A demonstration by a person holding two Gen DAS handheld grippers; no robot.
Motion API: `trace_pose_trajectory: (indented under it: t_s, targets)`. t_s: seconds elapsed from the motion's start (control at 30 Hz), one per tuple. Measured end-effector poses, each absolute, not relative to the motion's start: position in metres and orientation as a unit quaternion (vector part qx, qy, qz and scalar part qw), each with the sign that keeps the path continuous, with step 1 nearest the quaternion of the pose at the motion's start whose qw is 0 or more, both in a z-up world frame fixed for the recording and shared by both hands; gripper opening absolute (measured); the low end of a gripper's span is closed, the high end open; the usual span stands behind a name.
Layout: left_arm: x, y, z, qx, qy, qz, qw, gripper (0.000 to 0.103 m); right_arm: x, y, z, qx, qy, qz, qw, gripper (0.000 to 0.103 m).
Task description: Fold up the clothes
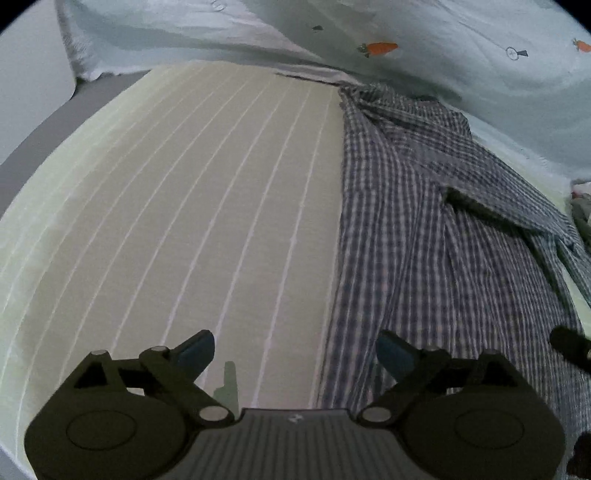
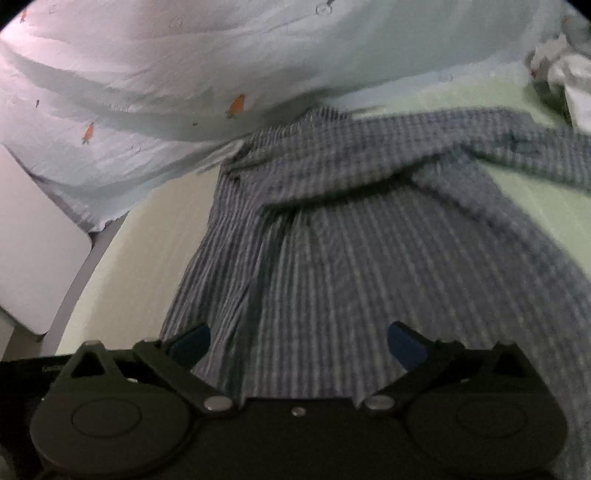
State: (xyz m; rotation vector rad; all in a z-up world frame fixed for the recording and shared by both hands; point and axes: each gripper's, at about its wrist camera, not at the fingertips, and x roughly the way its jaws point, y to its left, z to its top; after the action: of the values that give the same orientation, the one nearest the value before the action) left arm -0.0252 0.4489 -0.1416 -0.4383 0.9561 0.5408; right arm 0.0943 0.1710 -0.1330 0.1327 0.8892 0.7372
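Both black two-finger tongs are held with jaws spread wide and empty, the left gripper [image 1: 295, 350] over the striped cream bed cover [image 1: 192, 206] beside the blue-and-white checked cotton shirt's [image 1: 424, 229] edge, the right gripper [image 2: 299, 343] above the shirt's spread body.

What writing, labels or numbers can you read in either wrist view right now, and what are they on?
No text can be read in either view.
Left gripper: a small pale mark on its ribbed body, too small to read.
Right gripper: faint lettering at the lower left edge of its view, on a dark part, too blurred to read.
Pale quilt: carrot pictures only.
Checked shirt: no label shows.
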Motion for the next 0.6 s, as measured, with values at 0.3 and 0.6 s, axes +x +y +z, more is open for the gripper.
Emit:
trace_pose_trajectory:
  t_s: [0.3, 0.6]
  targets:
    - [0.068, 0.469, -0.159, -0.155, 0.468, 0.247, 0.834, 0.096, 0.194, 0.164, -0.141, 0.078, 0.406, 0.279, 0.867, 0.103]
    - [0.120, 0.483, -0.180, -0.105, 0.512, 0.242, 0.818, 0.101, 0.307, 0.136, -0.143, 0.007, 0.382, 0.167, 0.909, 0.103]
